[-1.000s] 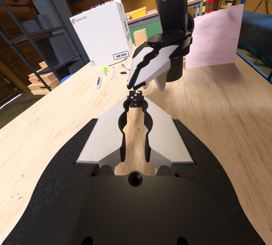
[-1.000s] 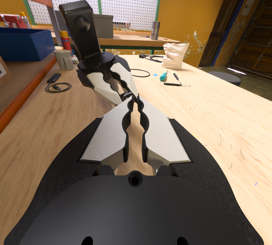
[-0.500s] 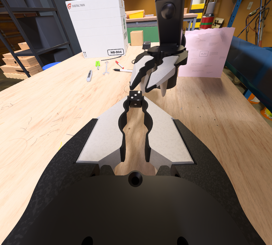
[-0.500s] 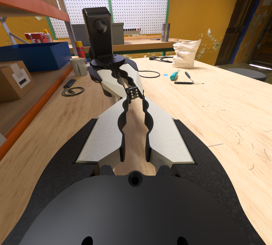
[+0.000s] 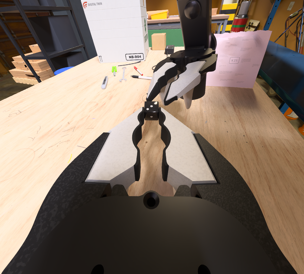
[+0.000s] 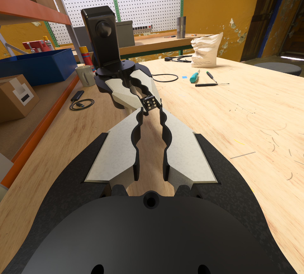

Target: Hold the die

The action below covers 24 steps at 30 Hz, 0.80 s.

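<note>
Left wrist view. We see the left gripper (image 5: 151, 112) clamped on the black die (image 5: 151, 110), which sits between its two fingertips, lifted clear of the wooden table (image 5: 49, 118). Only the very tips bear on the die's side faces; its top face with white pips shows above them. The right gripper (image 5: 158, 100) hangs just beyond the die, tilted downward, its tips close to the die's far upper edge; we cannot tell from here whether they touch. Farther back on the table lie a white box (image 5: 118, 27), a pink sheet (image 5: 236, 59), a green-handled tool (image 5: 114, 70), a wrench (image 5: 123, 74) and a red marker (image 5: 138, 70).

Right wrist view. We see the right gripper (image 6: 151, 110) with its fingers parted, nothing between them. The die (image 6: 150, 102) lies just past its tips, gripped by the left gripper (image 6: 151, 103) opposite. A mug (image 6: 84, 75), a blue bin (image 6: 37, 67), a teal screwdriver (image 6: 194, 76) and a crumpled paper bag (image 6: 206, 50) stand well apart.

Risks. We judge the hold shallow: with so little fingertip on the die, a nudge from the right gripper's tips could twist it or push it out, and it would drop to the table. Any easing of the left gripper's clamp would have the same effect.
</note>
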Each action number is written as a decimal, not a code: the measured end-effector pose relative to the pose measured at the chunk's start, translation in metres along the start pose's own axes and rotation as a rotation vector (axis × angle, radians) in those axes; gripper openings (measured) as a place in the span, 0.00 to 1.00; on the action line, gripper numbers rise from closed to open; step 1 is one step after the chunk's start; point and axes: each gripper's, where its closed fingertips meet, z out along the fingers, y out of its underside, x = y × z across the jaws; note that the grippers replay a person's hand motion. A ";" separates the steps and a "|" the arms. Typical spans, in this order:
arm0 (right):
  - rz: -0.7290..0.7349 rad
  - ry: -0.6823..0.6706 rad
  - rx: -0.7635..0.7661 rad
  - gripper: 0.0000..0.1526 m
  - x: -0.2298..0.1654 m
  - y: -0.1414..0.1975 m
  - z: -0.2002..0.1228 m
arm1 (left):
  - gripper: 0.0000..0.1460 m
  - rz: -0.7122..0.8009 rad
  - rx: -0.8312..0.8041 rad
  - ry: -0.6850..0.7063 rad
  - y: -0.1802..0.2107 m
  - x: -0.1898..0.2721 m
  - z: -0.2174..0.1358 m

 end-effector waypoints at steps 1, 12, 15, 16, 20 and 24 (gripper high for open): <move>0.001 0.001 0.004 0.13 0.000 0.000 0.000 | 0.11 -0.001 -0.001 -0.001 0.000 0.000 0.000; 0.000 0.015 -0.025 0.13 0.002 0.004 0.000 | 0.11 -0.007 -0.013 -0.021 0.004 -0.001 0.002; 0.000 0.021 -0.029 0.14 0.003 0.005 0.001 | 0.11 -0.017 -0.013 -0.028 0.004 -0.002 0.002; -0.005 0.023 -0.035 0.14 0.003 0.005 0.001 | 0.11 -0.015 -0.016 -0.031 0.005 -0.002 0.003; -0.002 0.022 -0.036 0.13 0.003 0.006 0.001 | 0.11 -0.018 -0.017 -0.034 0.005 -0.002 0.003; -0.007 0.027 -0.034 0.13 0.003 0.006 0.001 | 0.11 -0.021 -0.017 -0.036 0.006 -0.003 0.003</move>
